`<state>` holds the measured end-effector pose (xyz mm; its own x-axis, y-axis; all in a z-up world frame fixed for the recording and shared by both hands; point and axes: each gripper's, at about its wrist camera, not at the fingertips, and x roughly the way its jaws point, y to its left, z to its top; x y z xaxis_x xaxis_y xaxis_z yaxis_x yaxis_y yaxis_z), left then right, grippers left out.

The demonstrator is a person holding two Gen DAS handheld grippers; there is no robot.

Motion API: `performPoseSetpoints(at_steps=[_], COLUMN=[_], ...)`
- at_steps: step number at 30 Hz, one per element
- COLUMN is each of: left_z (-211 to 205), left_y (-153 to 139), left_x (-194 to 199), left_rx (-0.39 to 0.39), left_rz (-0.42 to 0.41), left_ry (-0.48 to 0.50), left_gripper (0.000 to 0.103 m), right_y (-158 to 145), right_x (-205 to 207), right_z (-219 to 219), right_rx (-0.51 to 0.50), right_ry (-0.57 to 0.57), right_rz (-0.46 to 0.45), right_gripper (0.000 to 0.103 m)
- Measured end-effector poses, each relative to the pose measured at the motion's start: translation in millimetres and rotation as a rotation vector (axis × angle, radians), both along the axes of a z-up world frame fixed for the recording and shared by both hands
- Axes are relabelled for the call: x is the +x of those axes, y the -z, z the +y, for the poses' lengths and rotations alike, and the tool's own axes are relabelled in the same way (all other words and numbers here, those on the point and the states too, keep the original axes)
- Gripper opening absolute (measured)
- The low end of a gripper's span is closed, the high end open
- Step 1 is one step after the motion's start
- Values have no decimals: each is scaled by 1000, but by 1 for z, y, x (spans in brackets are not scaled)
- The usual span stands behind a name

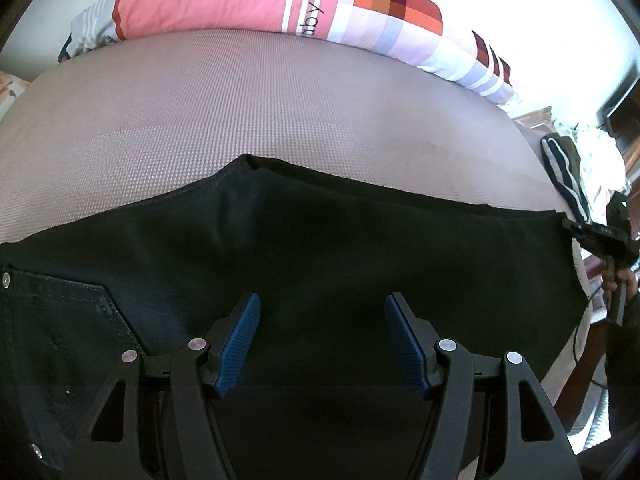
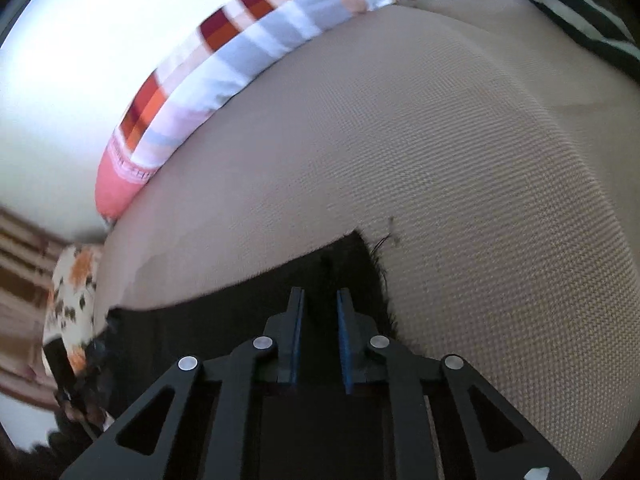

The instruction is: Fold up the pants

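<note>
Black pants point(image 1: 320, 240) lie flat across a beige woven mattress point(image 1: 240, 100), a back pocket point(image 1: 60, 304) at the lower left. My left gripper point(image 1: 322, 304) hovers over the middle of the fabric, open, its blue pads point(image 1: 240, 340) wide apart with nothing pinched. In the right wrist view the frayed hem of the pants point(image 2: 348, 264) lies under my right gripper point(image 2: 320, 296), whose pads stand close together with black fabric between them. The left wrist view shows that right gripper point(image 1: 588, 236) at the far right, its tip on the taut hem corner.
A pink pillow point(image 1: 208, 0) and a checked quilt point(image 1: 400, 12) line the far side of the mattress point(image 2: 440, 160). A dark striped garment point(image 1: 560, 164) lies at the right end. A floral cloth point(image 2: 72, 292) hangs off the left edge. A hand point(image 1: 616, 280) holds the right gripper's handle.
</note>
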<state>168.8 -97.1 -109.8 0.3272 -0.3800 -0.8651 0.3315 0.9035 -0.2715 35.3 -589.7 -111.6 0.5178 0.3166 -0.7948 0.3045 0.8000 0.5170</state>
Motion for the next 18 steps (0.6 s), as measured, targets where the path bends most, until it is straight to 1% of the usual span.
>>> performPoseSetpoints(at_steps=[3,9,13,14,15,17,18], left_z=[-1,-4,-6,-7,-7,-7,-7], left_y=[2,3,4,4,4,4,4], left_x=[1,0,1,1,1,2,2], left_rx=[6,29,39,41,43,42,38], left_rz=[5,-5,-10,-10,-12,-13,-13], left_ry=[-6,0,3,2,3,1,-3], left_gripper=[66,66,66,66,66,66,66], right_y=[2,4,9,11,12,9,5], right_x=[-4,3,17,20,22,23,22], right_z=[6,-4,-8,-9,-9,-6,-2], right_rx=[-1,19,69,94,106,75,45], right_ry=[-44,-7,-1,2,2,17,17], right_rz=[-14,-48,-57,-61,-61,-69,-77], right_gripper=[15,18,18,18,14,5,5])
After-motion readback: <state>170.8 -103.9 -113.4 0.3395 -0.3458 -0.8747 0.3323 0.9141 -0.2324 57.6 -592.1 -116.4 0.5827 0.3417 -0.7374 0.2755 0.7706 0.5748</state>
